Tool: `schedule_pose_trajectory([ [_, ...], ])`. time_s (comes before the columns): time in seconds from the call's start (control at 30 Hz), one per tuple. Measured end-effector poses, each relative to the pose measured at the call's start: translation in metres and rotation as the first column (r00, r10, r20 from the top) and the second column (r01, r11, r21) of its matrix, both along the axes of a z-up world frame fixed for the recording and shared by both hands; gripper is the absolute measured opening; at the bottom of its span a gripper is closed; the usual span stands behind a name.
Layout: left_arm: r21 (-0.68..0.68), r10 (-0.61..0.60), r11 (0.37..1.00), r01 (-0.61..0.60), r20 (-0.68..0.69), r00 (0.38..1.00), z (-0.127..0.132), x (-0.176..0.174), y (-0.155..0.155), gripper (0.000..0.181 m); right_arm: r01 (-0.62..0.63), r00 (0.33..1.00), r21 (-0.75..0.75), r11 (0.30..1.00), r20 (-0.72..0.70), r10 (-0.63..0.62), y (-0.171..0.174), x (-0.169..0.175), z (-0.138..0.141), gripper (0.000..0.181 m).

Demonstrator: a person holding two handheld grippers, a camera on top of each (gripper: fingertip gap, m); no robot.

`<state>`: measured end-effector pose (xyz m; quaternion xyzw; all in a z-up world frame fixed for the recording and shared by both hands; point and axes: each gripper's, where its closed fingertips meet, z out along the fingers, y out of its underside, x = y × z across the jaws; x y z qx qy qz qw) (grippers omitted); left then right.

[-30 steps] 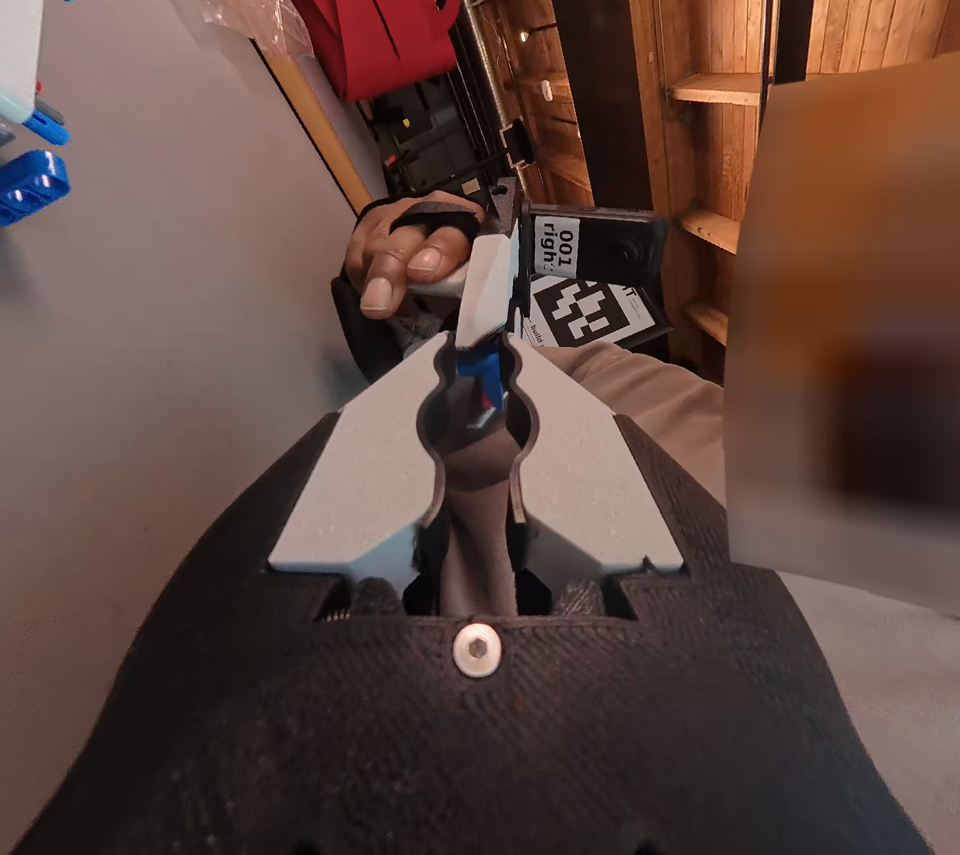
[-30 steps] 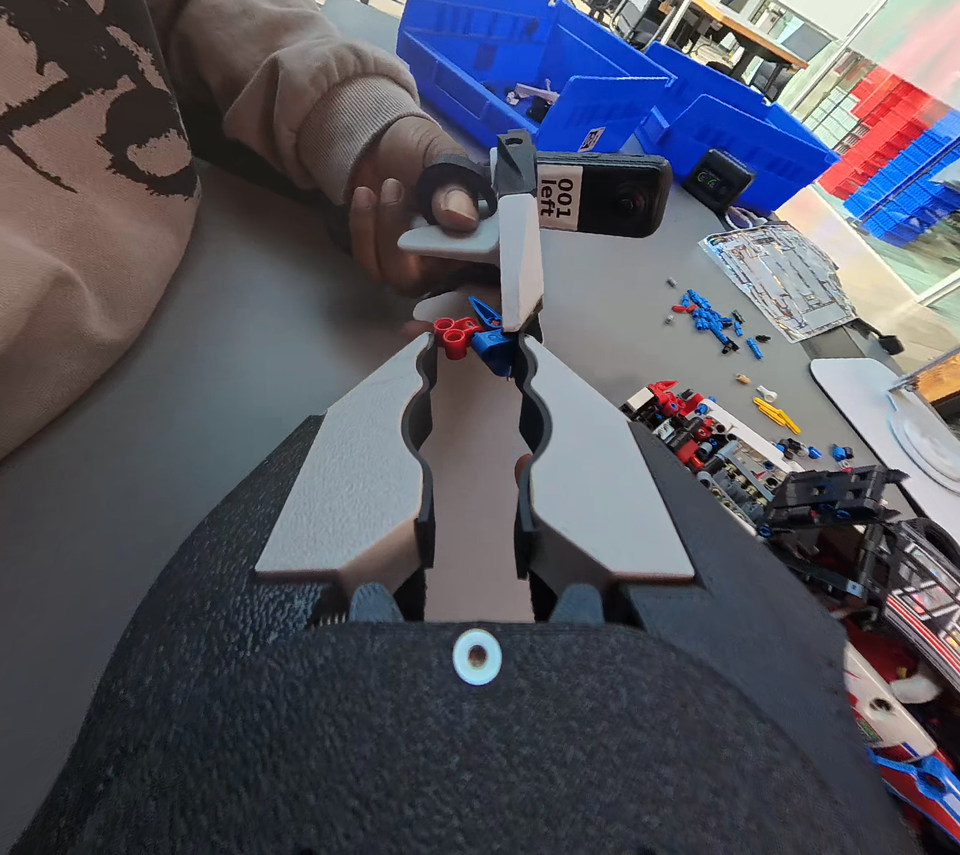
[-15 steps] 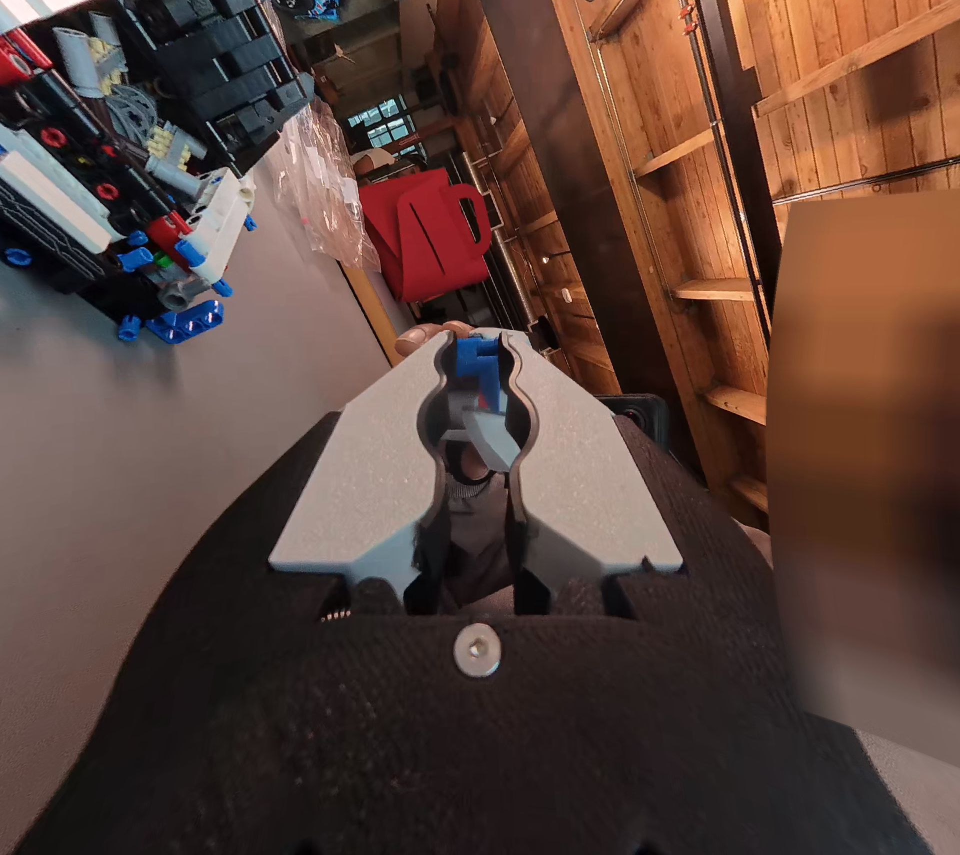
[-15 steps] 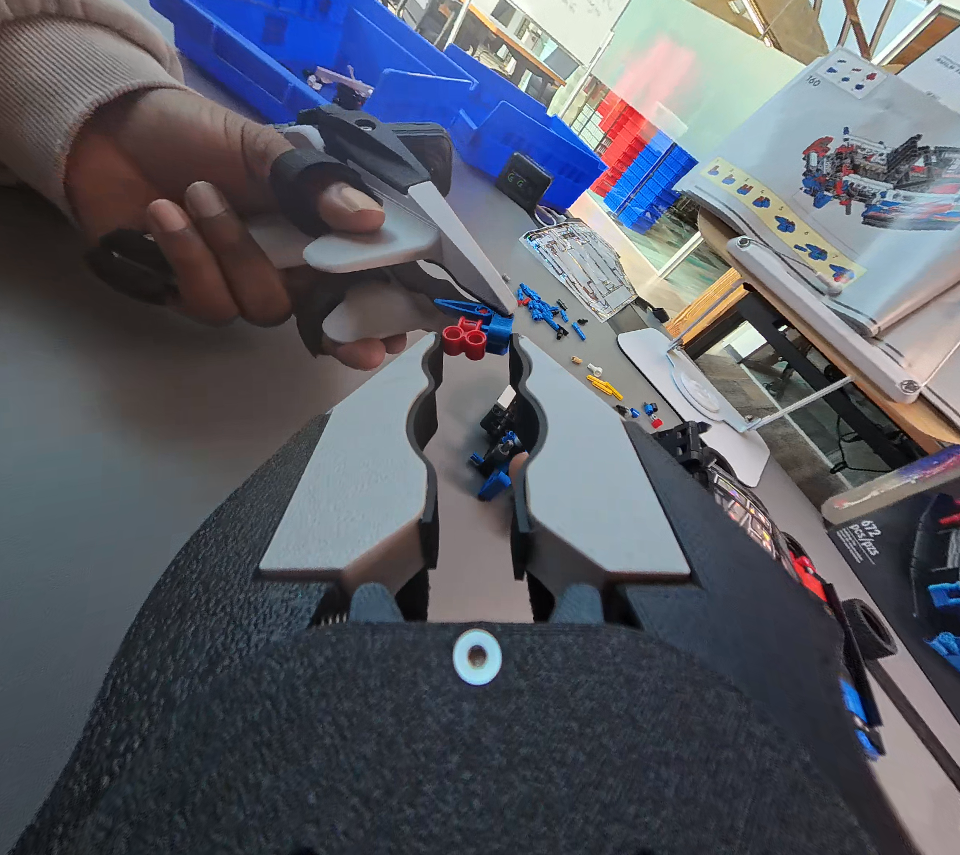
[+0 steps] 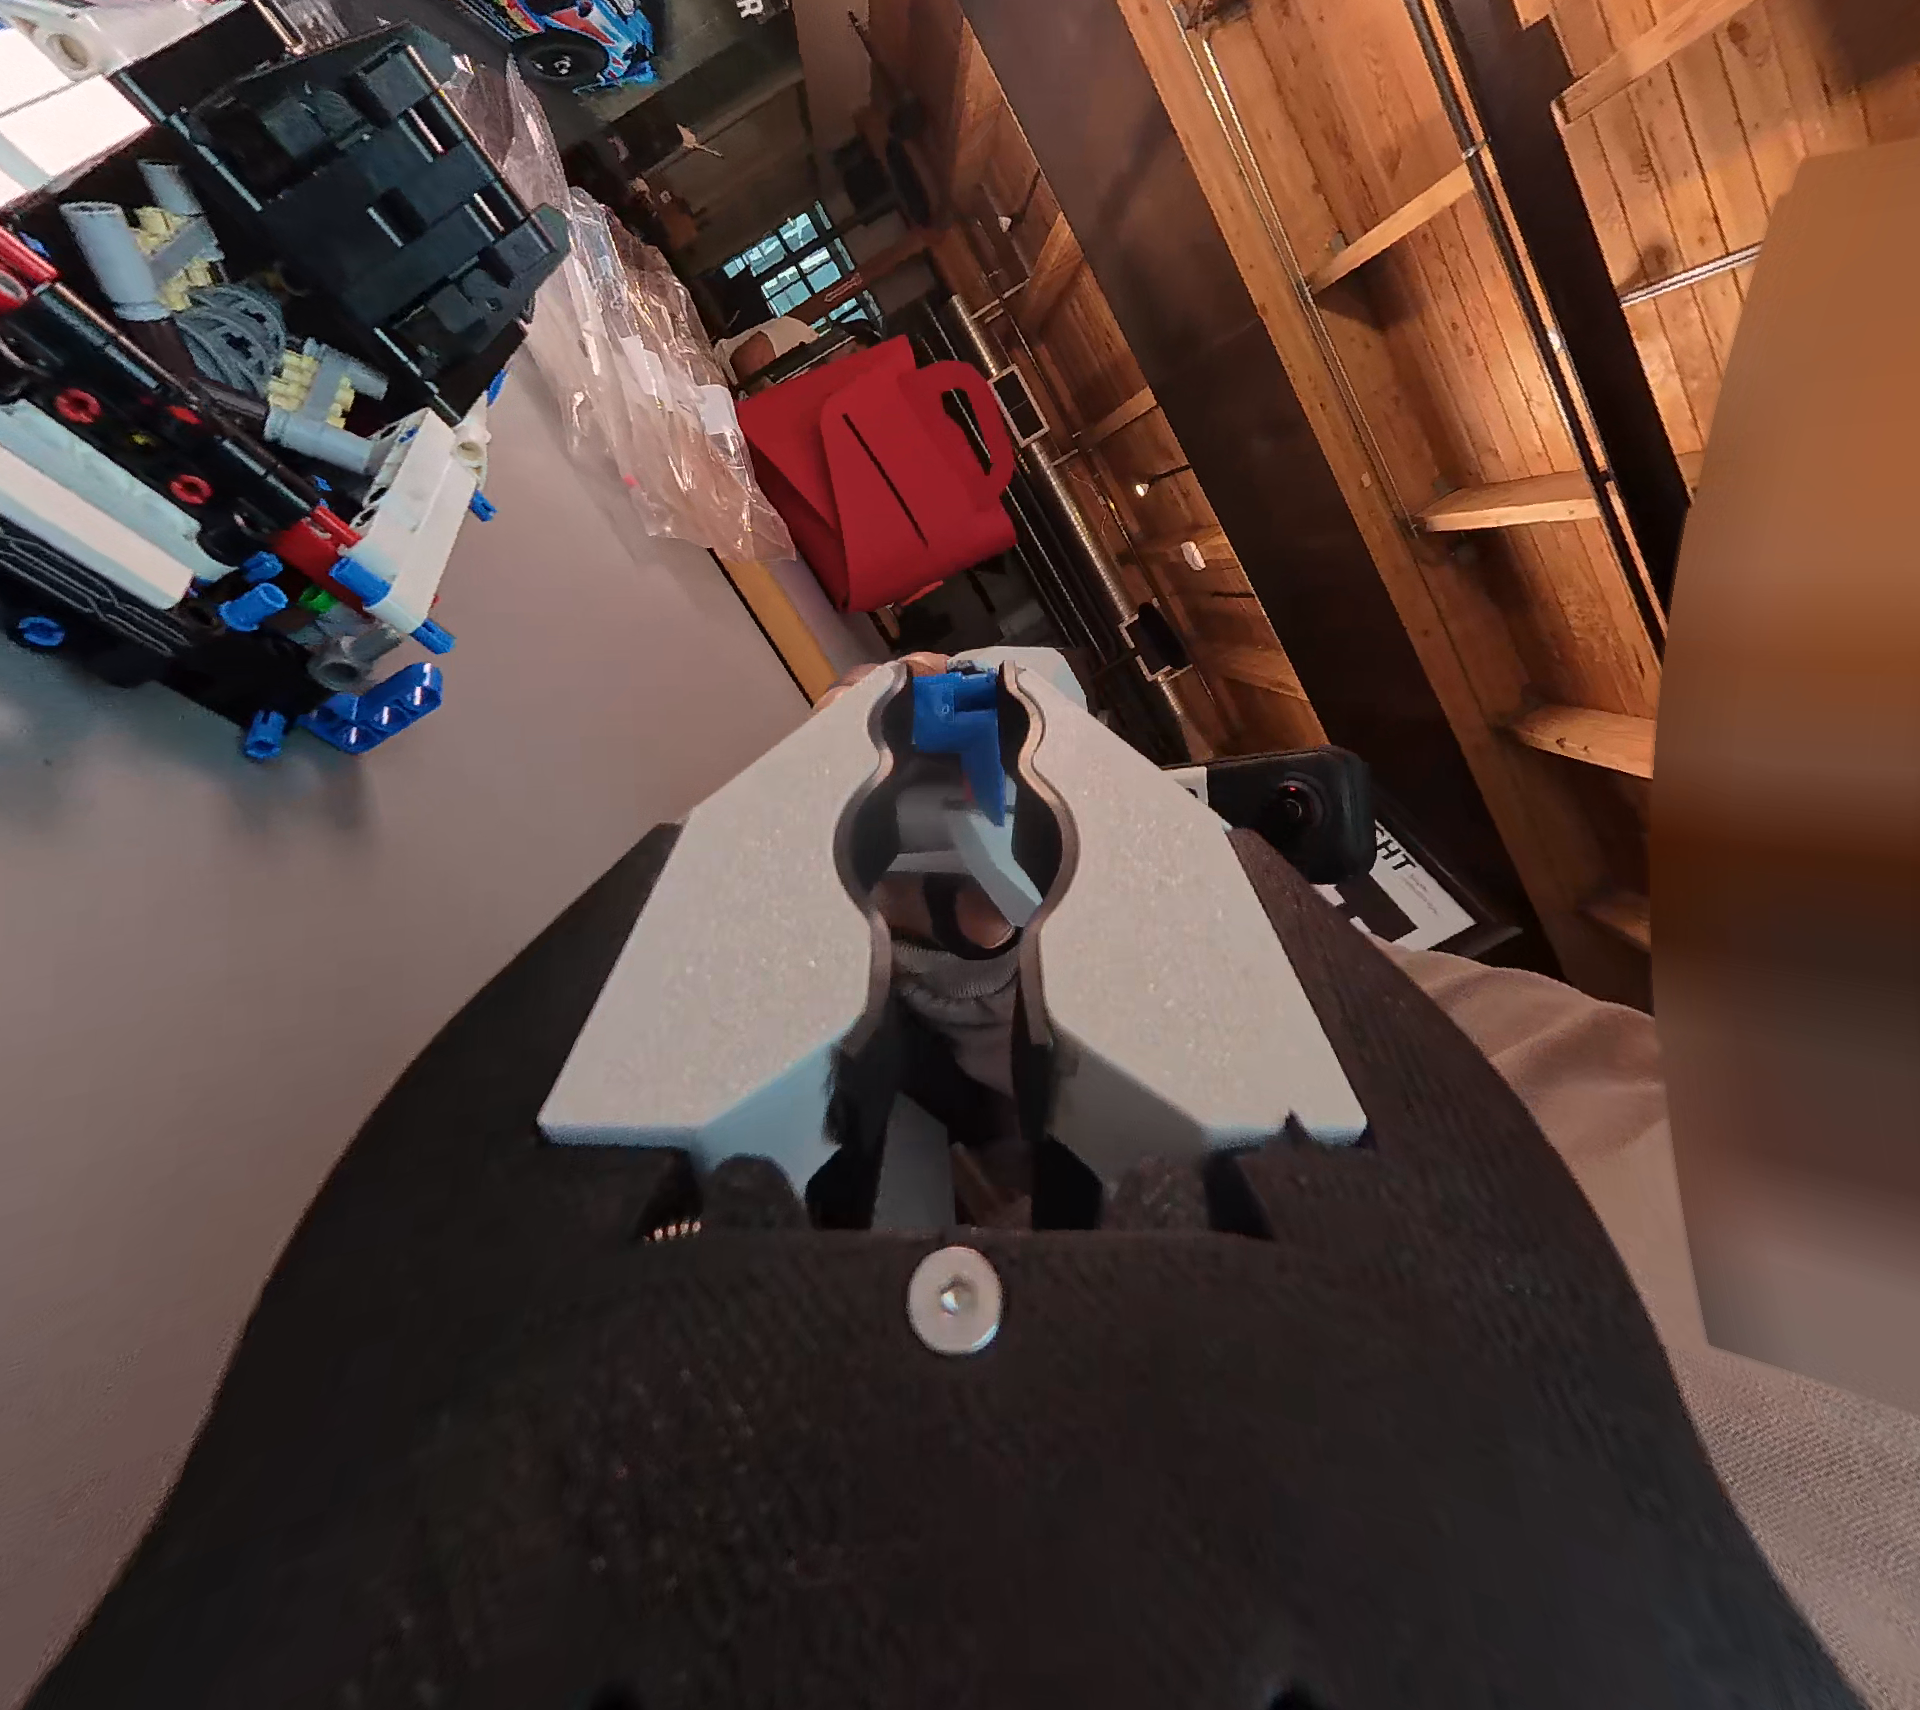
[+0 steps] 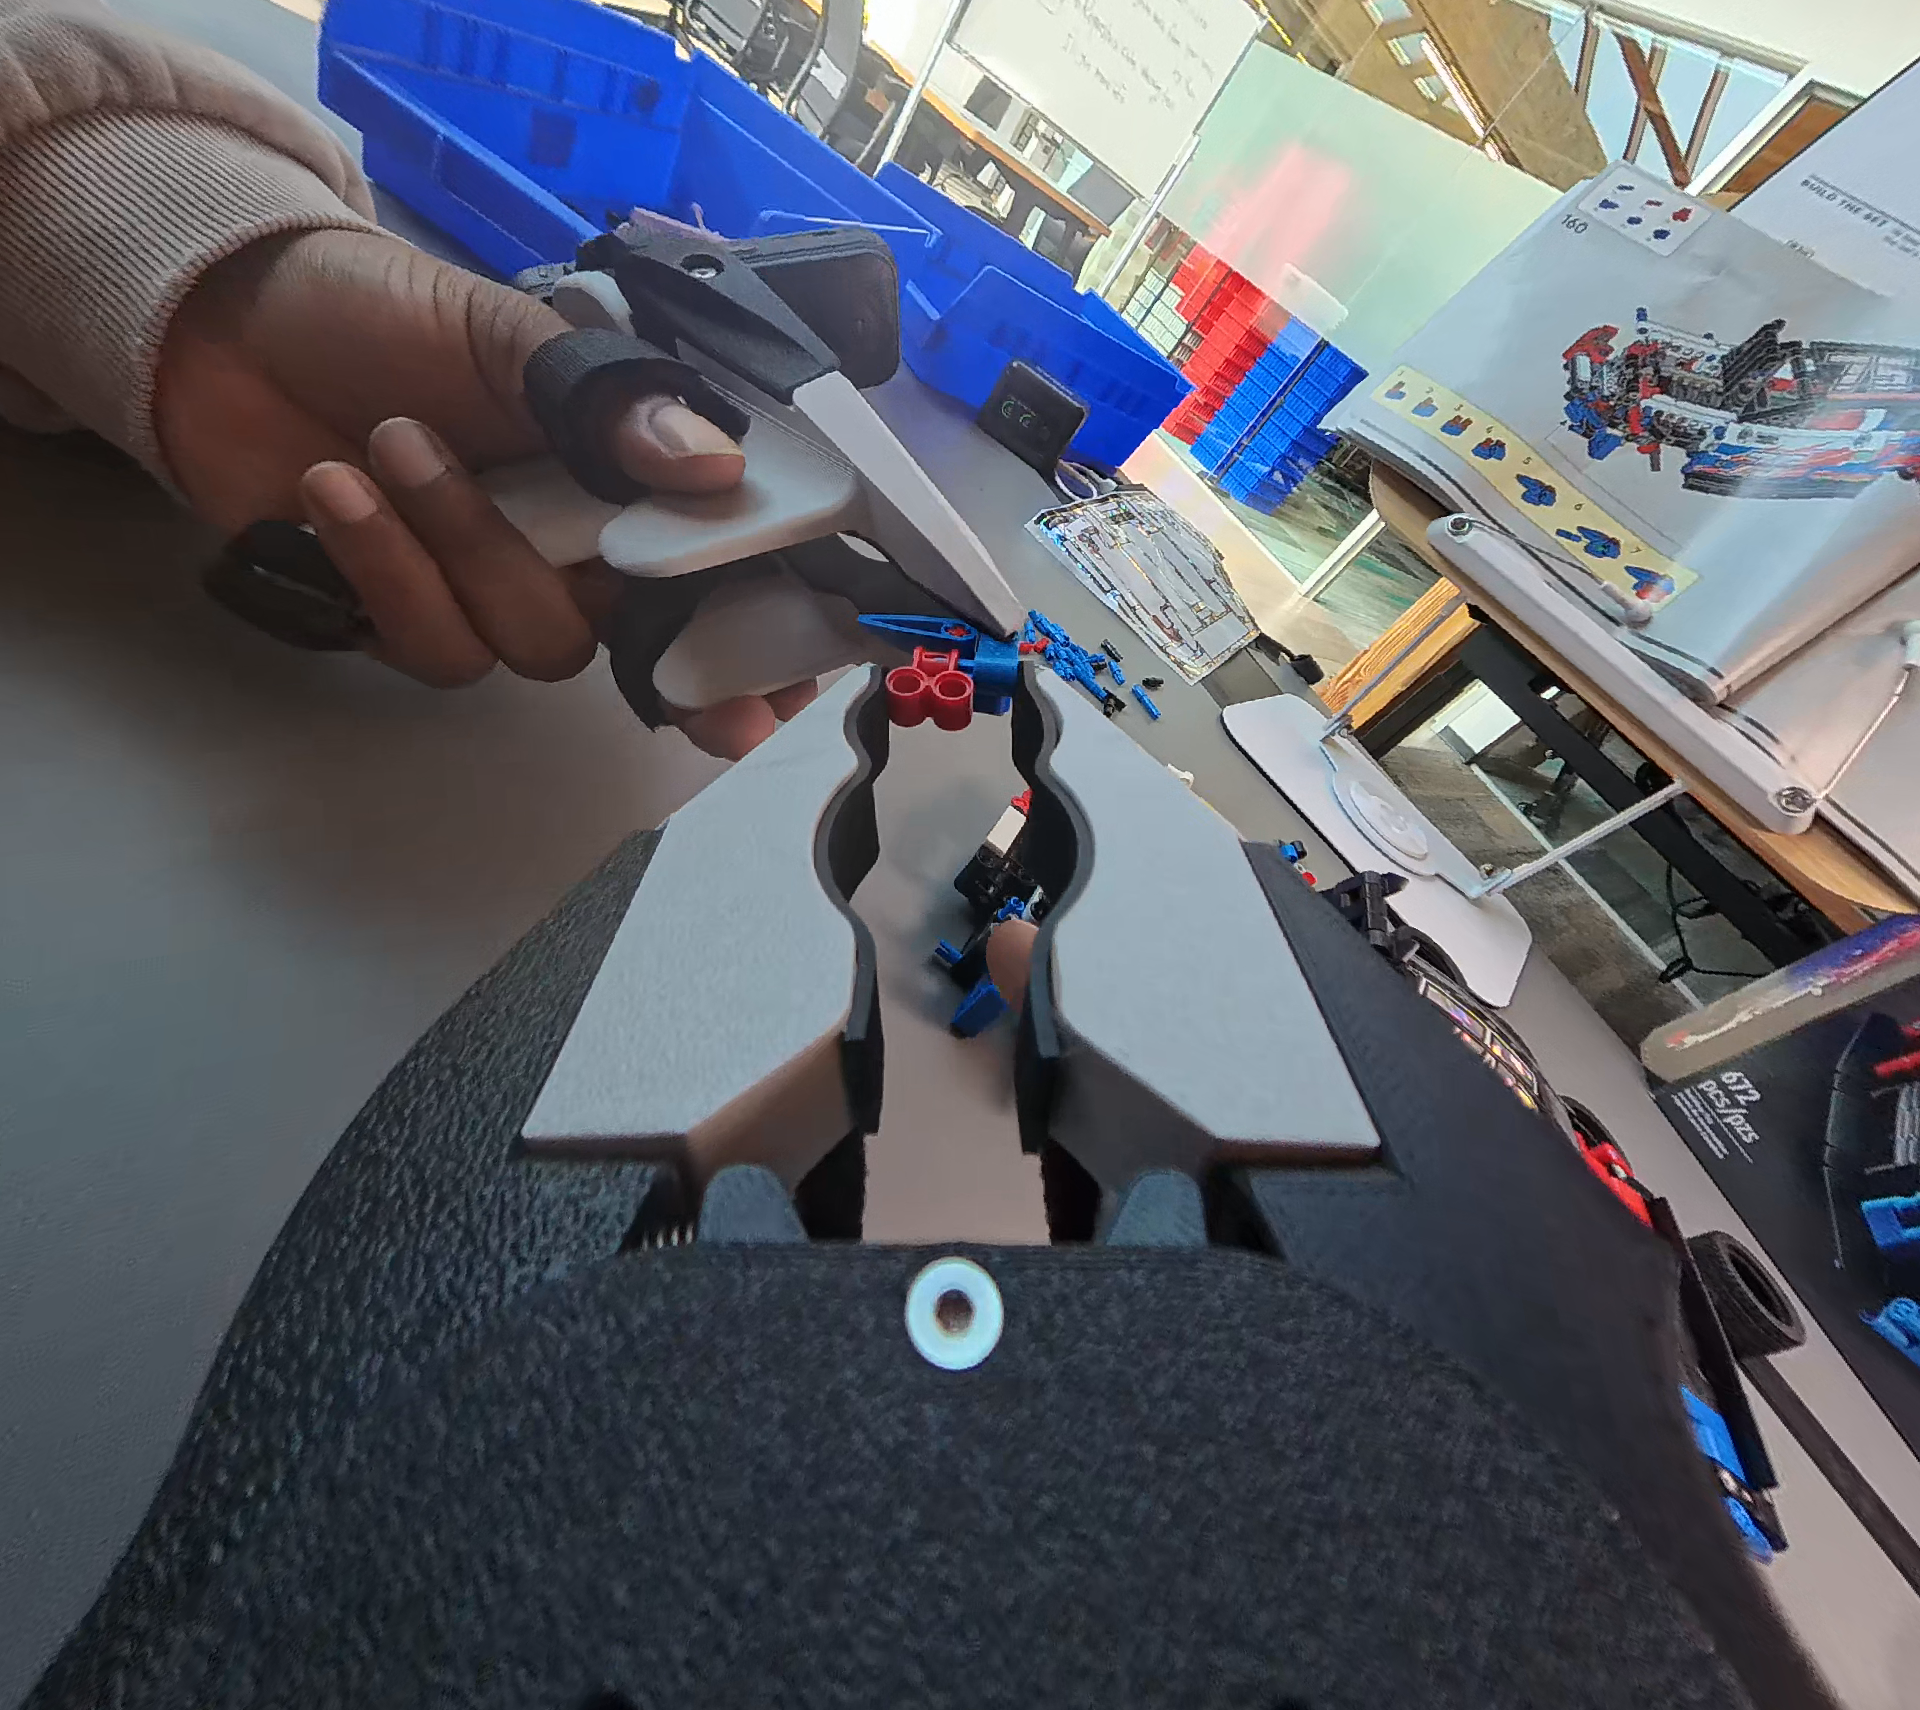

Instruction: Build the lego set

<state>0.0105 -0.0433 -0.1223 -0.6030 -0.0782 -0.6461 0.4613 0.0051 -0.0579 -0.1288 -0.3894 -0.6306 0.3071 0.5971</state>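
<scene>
My left gripper (image 5: 951, 684) is shut on a small blue piece (image 5: 951, 720). My right gripper (image 6: 948, 684) is shut on the same little assembly, a red two-hole connector (image 6: 928, 696) joined to the blue piece (image 6: 992, 663). In the right wrist view a hand holds the left gripper (image 6: 1000, 624), whose tips pinch the blue piece from above. The two grippers meet tip to tip above the grey table (image 5: 520, 829). The part-built car model (image 5: 260, 372) stands to the left in the left wrist view.
Blue bins (image 6: 582, 102) stand at the back of the table. Loose small pieces (image 6: 1081, 663) and a sticker sheet (image 6: 1143, 569) lie beyond the grippers. An open instruction booklet (image 6: 1662, 372) rests on a stand. Plastic bags (image 5: 644, 413) lie by the table edge. Left and right tips are no more than a few centimetres apart.
Both grippers swung round together, still holding the small assembly. The car model came into the left wrist view and the booklet into the right wrist view. Little moved in the last half second.
</scene>
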Motion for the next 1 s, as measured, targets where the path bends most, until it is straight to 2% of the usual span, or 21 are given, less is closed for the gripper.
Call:
schedule_pose_trajectory([
  [0.5,0.002,-0.037,0.999,0.037,0.005,0.999,0.0020,0.0030,-0.0042,0.014,-0.044,0.999,-0.051,0.998,0.017,0.045,-0.0037,0.0037,0.0035,0.018],
  [0.83,-0.014,-0.130,0.991,0.130,-0.019,0.991,-0.0027,0.0082,-0.0073,0.015,-0.107,0.994,-0.122,0.987,0.019,0.110,-0.0046,0.0089,0.0009,0.018],
  [1.0,-0.031,-0.121,0.992,0.121,0.014,0.993,-0.0038,0.0050,-0.0052,0.014,-0.071,0.998,-0.085,0.994,-0.008,0.070,0.0019,0.0102,0.0032,0.016],
])
